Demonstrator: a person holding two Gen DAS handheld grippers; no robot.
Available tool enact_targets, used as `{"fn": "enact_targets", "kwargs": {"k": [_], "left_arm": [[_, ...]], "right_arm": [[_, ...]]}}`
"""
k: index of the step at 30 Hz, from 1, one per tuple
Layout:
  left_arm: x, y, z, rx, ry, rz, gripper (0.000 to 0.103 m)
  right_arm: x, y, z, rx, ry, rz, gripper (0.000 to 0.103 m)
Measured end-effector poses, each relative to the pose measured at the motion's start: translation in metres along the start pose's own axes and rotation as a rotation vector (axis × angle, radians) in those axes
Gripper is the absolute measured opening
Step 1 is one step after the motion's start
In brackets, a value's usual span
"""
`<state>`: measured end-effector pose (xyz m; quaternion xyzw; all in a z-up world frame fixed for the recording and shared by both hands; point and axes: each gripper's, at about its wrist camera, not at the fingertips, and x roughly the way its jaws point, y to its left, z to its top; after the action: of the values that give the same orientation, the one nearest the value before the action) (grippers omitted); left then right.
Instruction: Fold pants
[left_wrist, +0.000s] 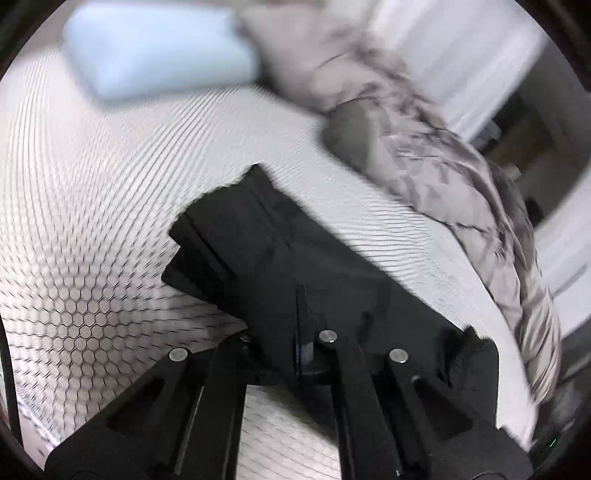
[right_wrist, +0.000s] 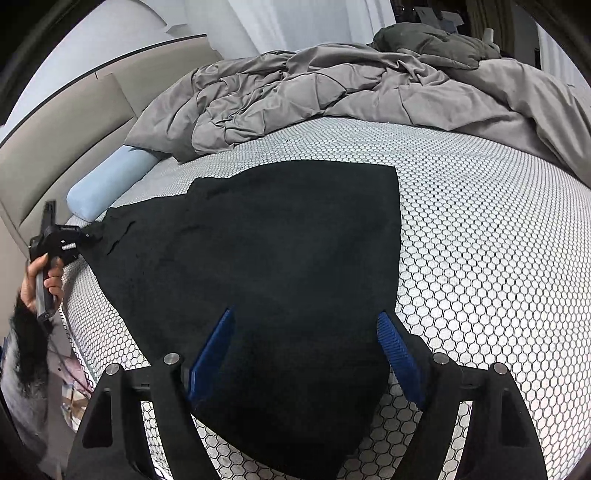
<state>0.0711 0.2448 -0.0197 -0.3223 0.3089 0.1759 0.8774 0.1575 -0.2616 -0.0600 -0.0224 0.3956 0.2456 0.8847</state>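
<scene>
Black pants lie spread flat on a bed with a white hexagon-patterned cover. My right gripper hovers over their near end, its blue pads standing wide apart and open, with the fabric below and between them. At the left edge of the right wrist view, a hand holds my left gripper, which pinches the pants' left corner. In the blurred left wrist view the left gripper is shut on the black fabric, which stretches away from its fingers.
A crumpled grey duvet is heaped across the far side of the bed. A light blue pillow lies against the beige headboard at the left. The bed's edge drops off at the lower left, with floor clutter below.
</scene>
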Motion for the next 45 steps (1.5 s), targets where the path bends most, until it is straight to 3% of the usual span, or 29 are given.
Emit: {"fn": "enact_targets", "kwargs": {"k": [3,7,11,12,13,14,15,18,23,26,30,35,37,39,40,43,45], "left_arm": [[-0.038,-0.069,-0.009,0.172,-0.075,-0.062,0.001],[-0.068,-0.177,-0.041,0.38,-0.093,-0.232,0.001],[-0.064,-0.284,-0.107,0.551,0.037,-0.465,0.003],[-0.057,-0.309,-0.133,0.598,0.096,-0.519,0.019],[-0.048,-0.328,-0.154,0.661,0.168,-0.563,0.053],[-0.034,-0.347,-0.183,0.749,0.277,-0.611,0.068],[-0.026,-0.352,-0.199,0.78,0.319,-0.607,0.074],[-0.018,-0.339,-0.228,0.812,0.367,-0.595,0.073],[-0.037,-0.274,-0.205,0.732,0.289,-0.563,0.075],[-0.025,-0.229,-0.174,0.65,0.198,-0.429,0.08],[0.003,-0.187,-0.146,0.543,0.174,-0.257,0.08],[0.037,-0.136,-0.123,0.404,0.211,-0.197,0.08],[0.05,-0.127,-0.122,0.37,0.23,-0.189,0.08],[0.057,-0.117,-0.12,0.335,0.252,-0.21,0.08],[0.058,-0.114,-0.119,0.329,0.255,-0.221,0.08],[0.054,-0.11,-0.12,0.358,0.243,-0.226,0.08],[0.051,-0.113,-0.119,0.381,0.236,-0.232,0.08]], "right_arm": [[-0.003,-0.001,0.002,0.004,-0.014,0.001,0.081],[-0.013,-0.006,0.004,0.007,-0.043,-0.008,0.081],[-0.033,-0.026,0.007,0.058,-0.102,-0.037,0.081],[-0.038,-0.032,0.007,0.077,-0.115,-0.042,0.081],[-0.044,-0.04,0.008,0.102,-0.13,-0.052,0.081],[-0.05,-0.05,0.008,0.131,-0.146,-0.067,0.081],[-0.054,-0.058,0.007,0.156,-0.157,-0.079,0.081],[-0.061,-0.083,0.004,0.234,-0.17,-0.096,0.081],[-0.06,-0.092,0.0,0.271,-0.125,-0.053,0.081],[-0.051,-0.075,0.002,0.247,-0.095,0.082,0.079],[-0.017,-0.052,0.003,0.275,0.023,0.319,0.073],[0.027,-0.045,0.002,0.35,0.135,0.355,0.073],[0.038,-0.048,0.003,0.385,0.139,0.376,0.073],[0.043,-0.051,0.004,0.408,0.131,0.383,0.057],[0.043,-0.051,0.005,0.403,0.124,0.364,0.035],[0.034,-0.046,0.01,0.367,0.083,0.331,0.021],[0.016,-0.038,0.019,0.326,0.029,0.336,0.019]]}}
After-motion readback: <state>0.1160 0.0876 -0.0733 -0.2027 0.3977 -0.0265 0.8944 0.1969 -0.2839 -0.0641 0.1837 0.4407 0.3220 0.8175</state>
